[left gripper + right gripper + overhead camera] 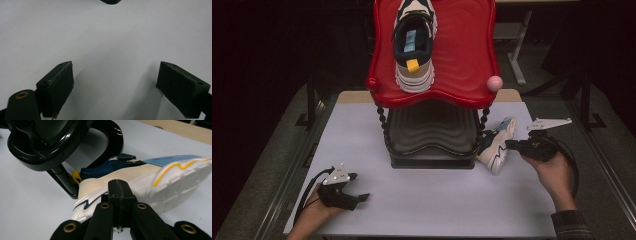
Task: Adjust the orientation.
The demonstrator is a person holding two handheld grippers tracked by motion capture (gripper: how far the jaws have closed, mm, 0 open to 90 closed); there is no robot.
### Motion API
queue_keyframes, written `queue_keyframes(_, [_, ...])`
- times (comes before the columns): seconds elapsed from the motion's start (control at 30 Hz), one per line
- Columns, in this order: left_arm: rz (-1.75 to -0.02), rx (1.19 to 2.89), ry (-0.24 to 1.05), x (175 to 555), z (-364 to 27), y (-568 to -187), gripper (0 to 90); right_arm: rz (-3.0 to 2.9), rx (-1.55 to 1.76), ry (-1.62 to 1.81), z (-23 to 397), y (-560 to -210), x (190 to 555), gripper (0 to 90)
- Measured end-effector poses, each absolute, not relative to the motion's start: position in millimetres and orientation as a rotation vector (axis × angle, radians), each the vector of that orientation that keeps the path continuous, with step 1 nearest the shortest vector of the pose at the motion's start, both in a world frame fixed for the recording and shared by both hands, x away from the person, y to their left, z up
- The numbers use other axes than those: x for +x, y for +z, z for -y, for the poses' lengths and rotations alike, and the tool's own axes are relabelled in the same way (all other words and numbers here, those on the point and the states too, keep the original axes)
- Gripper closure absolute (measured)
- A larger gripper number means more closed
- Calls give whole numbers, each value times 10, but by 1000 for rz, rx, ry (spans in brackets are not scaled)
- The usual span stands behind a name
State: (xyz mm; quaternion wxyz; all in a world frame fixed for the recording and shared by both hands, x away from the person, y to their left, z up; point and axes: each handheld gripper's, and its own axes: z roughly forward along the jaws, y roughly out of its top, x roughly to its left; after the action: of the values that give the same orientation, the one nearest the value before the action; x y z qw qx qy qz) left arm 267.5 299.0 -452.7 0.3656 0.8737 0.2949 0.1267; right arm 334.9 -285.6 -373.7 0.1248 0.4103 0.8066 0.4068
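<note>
Since your right gripper (pixel 510 144) had its jaws clenched together with nothing between them, you needed to spread them before taking the cream, navy and pale-blue sneaker (pixel 495 144). That shoe lay tipped on its side on the white table (pixel 432 200), just right of the black-and-red two-tier shoe rack (pixel 434 145), touching its beaded post, directly left of your jaw tips. Your left gripper (pixel 360 186) rested released at the near left.
</note>
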Motion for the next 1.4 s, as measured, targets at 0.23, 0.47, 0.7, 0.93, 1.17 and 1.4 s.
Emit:
queue_keyframes(0.23, [-758,2245,326,2675,-2991,-4529,129,-2385,1203,1140,2788,-3786,3371,900])
queue_keyframes(0.47, [-759,2243,329,2672,-2988,-4531,130,-2364,1203,1124,2801,-3786,3323,900])
queue_keyframes(0.7, [-759,2242,331,2671,-2987,-4531,130,-2335,1223,1113,2906,-3782,3219,900])
queue_keyframes(0.93, [-759,2243,331,2671,-2987,-4532,130,-2313,1270,1106,3085,-3814,3100,900])
queue_keyframes(1.17, [-759,2242,331,2671,-2987,-4532,130,-2300,1300,1095,3177,-3856,3030,900])
queue_keyframes(1.4, [-759,2242,331,2671,-2987,-4532,130,-2291,1341,1067,3287,-3932,2952,900])
